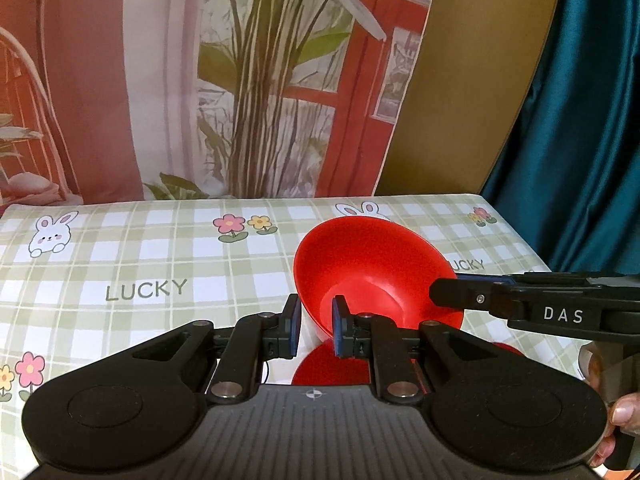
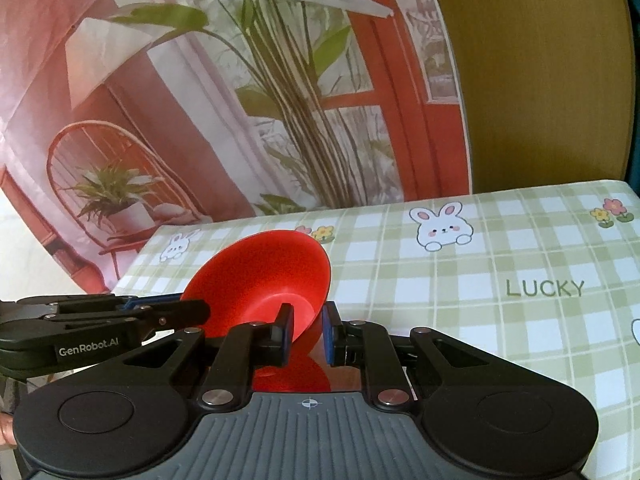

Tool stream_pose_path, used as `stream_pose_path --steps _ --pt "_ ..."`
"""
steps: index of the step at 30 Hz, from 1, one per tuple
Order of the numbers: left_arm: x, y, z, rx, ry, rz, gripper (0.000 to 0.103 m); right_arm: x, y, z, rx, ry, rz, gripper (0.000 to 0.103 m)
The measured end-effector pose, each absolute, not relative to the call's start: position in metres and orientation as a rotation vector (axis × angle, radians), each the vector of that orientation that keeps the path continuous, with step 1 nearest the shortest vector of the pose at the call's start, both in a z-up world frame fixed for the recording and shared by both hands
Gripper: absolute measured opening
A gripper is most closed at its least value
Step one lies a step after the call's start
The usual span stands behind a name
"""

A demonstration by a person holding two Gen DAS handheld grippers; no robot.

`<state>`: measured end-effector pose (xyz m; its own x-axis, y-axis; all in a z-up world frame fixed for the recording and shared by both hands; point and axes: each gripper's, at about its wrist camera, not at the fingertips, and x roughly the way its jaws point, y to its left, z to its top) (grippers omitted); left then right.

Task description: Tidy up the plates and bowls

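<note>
**plaidfan:** So what step is this? Looks like both tongs are on one red bowl (image 1: 372, 268).

**umi_tinker:** Yep. Left tongs (image 1: 317, 330) are pinched narrow on the near rim, and the right tongs (image 2: 307, 330) are pinched narrow on the rim from the other side. The bowl is tipped up on edge, open side facing the left camera, over the checked desk (image 1: 160, 248). I'd call it mid-carry: bowl picked up, not yet placed.

**plaidfan:** Is it off the desk, or leaning on it?

**umi_tinker:** Can't tell. The tong bodies cover its lower edge in both views.

**plaidfan:** Next move?

**umi_tinker:** My guess: both hands have to travel together and level it out before setting it down. If one side runs ahead, the rim could twist out of a grip.

**plaidfan:** Onto what, though? I see no plates.

**umi_tinker:** Me neither. There's a patch of red (image 1: 316, 364) low behind the left tongs; could be another dish or a reflection, too cut off to say. Wherever the stack is, it's out of view.
</note>
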<state>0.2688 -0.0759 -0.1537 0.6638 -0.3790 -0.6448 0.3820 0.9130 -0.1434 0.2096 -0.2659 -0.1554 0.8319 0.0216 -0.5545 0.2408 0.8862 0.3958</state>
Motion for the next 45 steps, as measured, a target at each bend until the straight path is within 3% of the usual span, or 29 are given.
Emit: stream_pose_path --steps 45 --pt "0.229 -0.071 -0.178 0.031 0.824 -0.446 0.018 0.181 -0.243 -0.193 0.503 0.686 -0.101 0.017"
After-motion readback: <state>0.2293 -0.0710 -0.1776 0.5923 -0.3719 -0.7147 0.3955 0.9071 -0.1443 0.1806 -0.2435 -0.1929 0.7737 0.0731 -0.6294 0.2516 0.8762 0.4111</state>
